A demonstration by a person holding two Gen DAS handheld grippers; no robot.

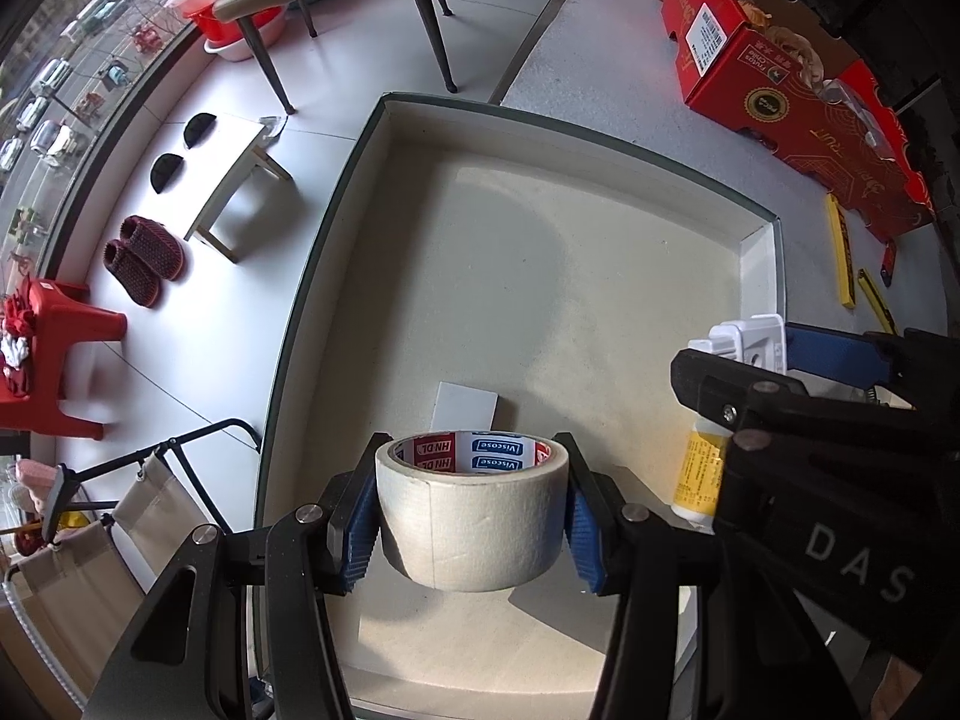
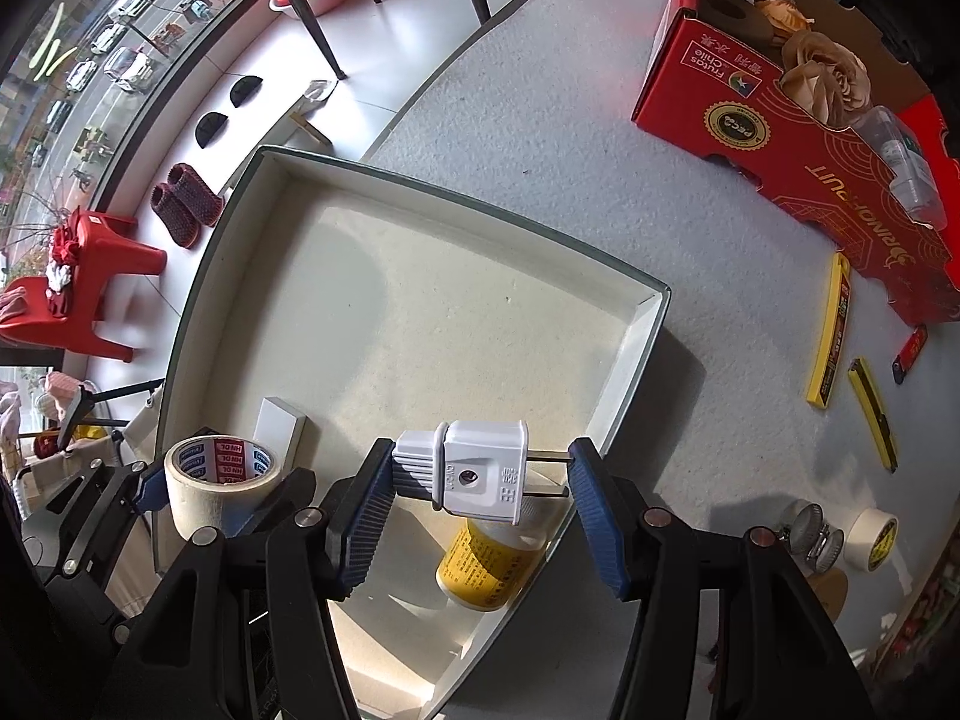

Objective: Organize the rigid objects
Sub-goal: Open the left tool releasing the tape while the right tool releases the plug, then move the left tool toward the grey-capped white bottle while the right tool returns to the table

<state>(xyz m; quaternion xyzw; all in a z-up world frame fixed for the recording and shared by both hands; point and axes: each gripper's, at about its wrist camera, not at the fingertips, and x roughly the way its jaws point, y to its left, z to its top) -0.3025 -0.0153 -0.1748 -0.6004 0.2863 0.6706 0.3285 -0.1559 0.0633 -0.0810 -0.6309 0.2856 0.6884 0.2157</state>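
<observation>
A cream roll of masking tape (image 1: 472, 516) with a red-and-blue printed core sat pinched between the blue ribbed fingers (image 1: 358, 531) of the left gripper (image 1: 471, 525), held above the near part of a shallow white cardboard tray (image 1: 336, 228) with a dark rim. A white plastic two-pin electrical plug (image 2: 474, 471) was clamped lengthwise in the right gripper (image 2: 480, 504), its grooved end against the left finger and its metal pins against the right finger, over the tray's near right corner.

Inside the tray, a small white rectangular block (image 1: 467, 407) stood just beyond the tape, and a yellow-labelled white bottle (image 2: 489, 564) lay on its side in the near right corner, under the plug.

The tray rested on a grey textured desk (image 2: 570, 168). On the far right stood an open red cardboard fruit box (image 2: 750, 126) holding beige fabric roses (image 2: 825, 75) and a clear plastic bottle (image 2: 906, 171). Near the box lay a long yellow flat case (image 2: 831, 339), a yellow utility knife (image 2: 873, 414) and a small red lighter (image 2: 910, 347). Nearer, at the right edge, were metal hose clamps (image 2: 813, 534) and a small roll of cream tape (image 2: 873, 537).

To the left, on the white floor (image 1: 180, 348), were a red plastic stool (image 1: 66, 354), a pair of maroon knitted slippers (image 1: 144, 258) and a low white stool (image 1: 234, 180).
</observation>
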